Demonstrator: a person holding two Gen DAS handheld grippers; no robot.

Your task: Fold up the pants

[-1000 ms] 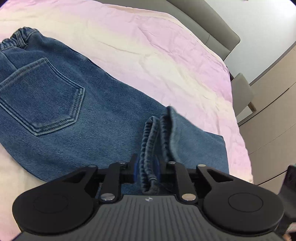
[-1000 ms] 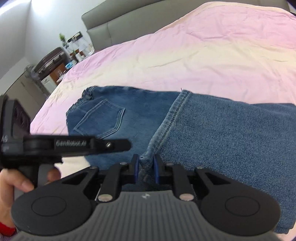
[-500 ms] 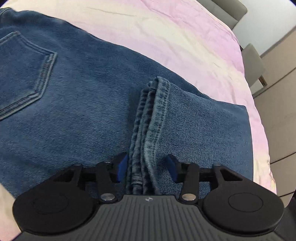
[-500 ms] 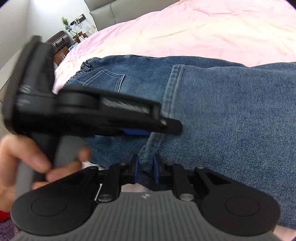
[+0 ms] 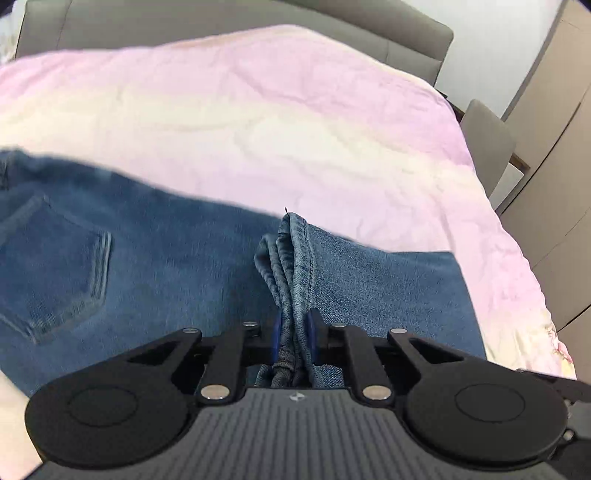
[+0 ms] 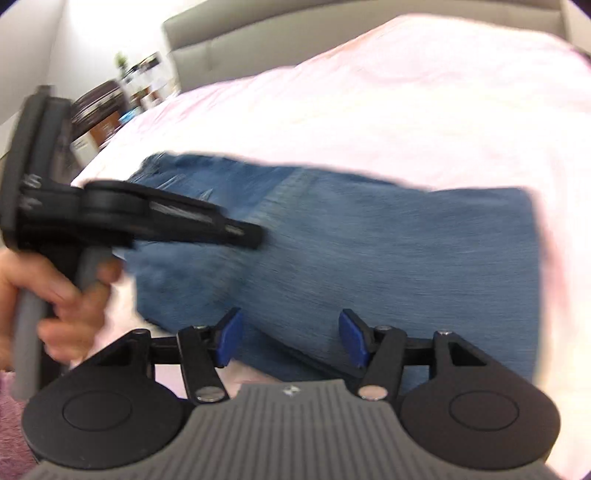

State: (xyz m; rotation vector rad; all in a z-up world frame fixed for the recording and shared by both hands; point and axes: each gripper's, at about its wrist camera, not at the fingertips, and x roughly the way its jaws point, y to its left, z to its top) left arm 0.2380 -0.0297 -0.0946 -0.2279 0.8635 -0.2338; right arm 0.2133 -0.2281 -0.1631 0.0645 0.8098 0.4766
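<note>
Blue jeans (image 5: 166, 266) lie folded on the pink bed cover, with a back pocket (image 5: 55, 266) at the left. My left gripper (image 5: 293, 332) is shut on the bunched leg hems (image 5: 290, 258), which rest on the jeans' upper part. In the right wrist view the jeans (image 6: 388, 251) are blurred. My right gripper (image 6: 290, 338) is open and empty, just above the jeans' near edge. The left gripper shows there too (image 6: 243, 232), held by a hand (image 6: 55, 295).
The pink bed cover (image 5: 295, 110) spreads beyond the jeans to a grey headboard (image 5: 332, 29). A grey chair (image 5: 487, 147) and beige wardrobe (image 5: 554, 147) stand to the right. A dark sideboard (image 6: 99, 118) with small items stands at the far left.
My right gripper has opened and let go of the jeans' hem. My left gripper, open half a second ago, has shut on the hems again. Both views have tilted up.
</note>
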